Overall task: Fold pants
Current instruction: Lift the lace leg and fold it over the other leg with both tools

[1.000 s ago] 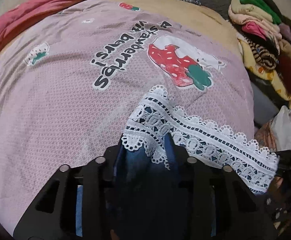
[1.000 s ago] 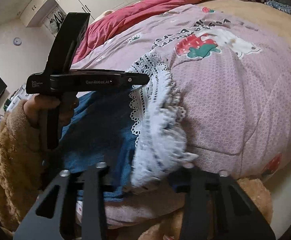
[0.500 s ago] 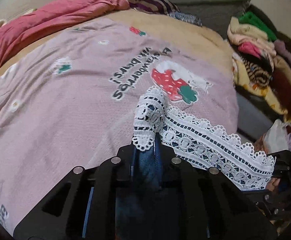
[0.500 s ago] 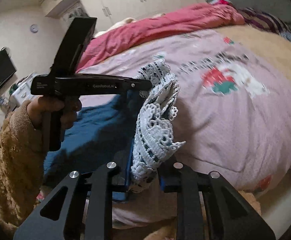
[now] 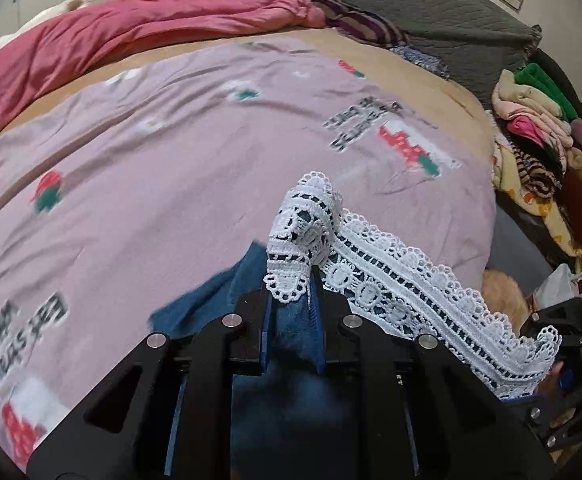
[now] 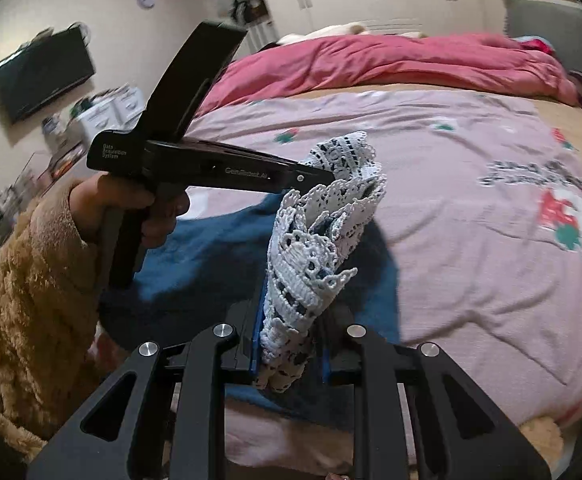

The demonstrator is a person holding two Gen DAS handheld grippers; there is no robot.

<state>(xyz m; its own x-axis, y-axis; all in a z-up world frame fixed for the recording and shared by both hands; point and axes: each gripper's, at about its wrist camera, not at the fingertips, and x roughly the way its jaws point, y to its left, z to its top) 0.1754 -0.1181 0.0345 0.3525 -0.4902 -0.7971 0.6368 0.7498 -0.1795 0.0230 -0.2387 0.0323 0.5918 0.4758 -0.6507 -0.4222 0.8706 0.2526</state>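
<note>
1. Between my two grippers runs the lace hem (image 5: 403,280) of the blue pants (image 6: 211,252), lifted off the pink bedspread (image 5: 171,184); the denim body trails back toward me onto the bed's near edge.
2. My left gripper (image 5: 293,300) is clamped on one end of the hem, lace bunched over the jaws. My right gripper (image 6: 287,344) is clamped on the other end, lace spilling upward.
3. The hem's long axis runs left to right between the grippers. The open bedspread lies ahead of both, so I judge the coming move carries the hem forward. Neither hand is clearly nearer.
4. Compared with a second ago: both jaws have narrowed onto the cloth, the hem has risen from lying flat, and the views now take in more of the far bed and red quilt (image 6: 391,60).
</note>
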